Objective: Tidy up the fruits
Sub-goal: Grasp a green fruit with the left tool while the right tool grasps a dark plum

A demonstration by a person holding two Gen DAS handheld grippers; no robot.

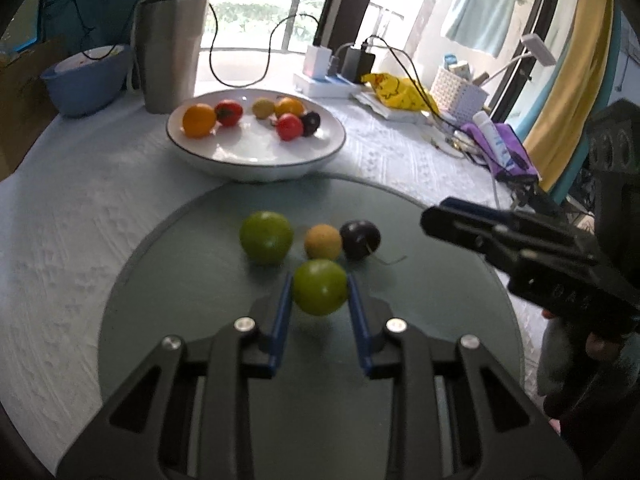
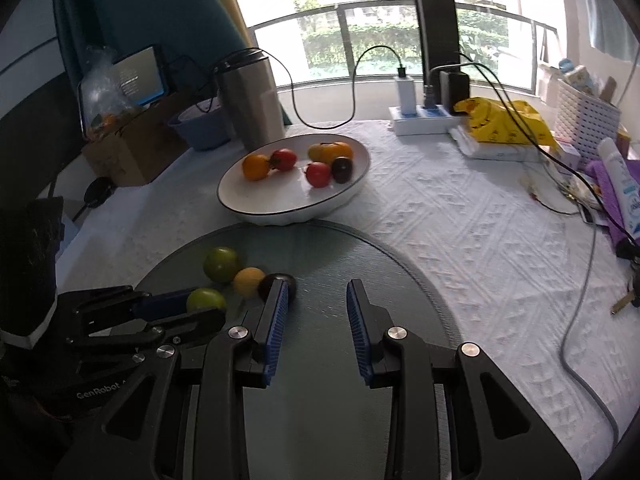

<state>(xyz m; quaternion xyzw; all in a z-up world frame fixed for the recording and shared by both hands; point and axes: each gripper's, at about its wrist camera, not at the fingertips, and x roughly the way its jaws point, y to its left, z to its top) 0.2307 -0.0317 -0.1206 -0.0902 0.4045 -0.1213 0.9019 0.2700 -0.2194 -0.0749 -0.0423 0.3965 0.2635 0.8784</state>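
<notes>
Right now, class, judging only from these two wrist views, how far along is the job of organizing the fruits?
Done: six fruits lie in the white bowl. In hand: the left gripper is shut on a green fruit over the round mat. Left: another green fruit, a yellow fruit and a dark plum on the mat. The right gripper holds nothing.
</notes>
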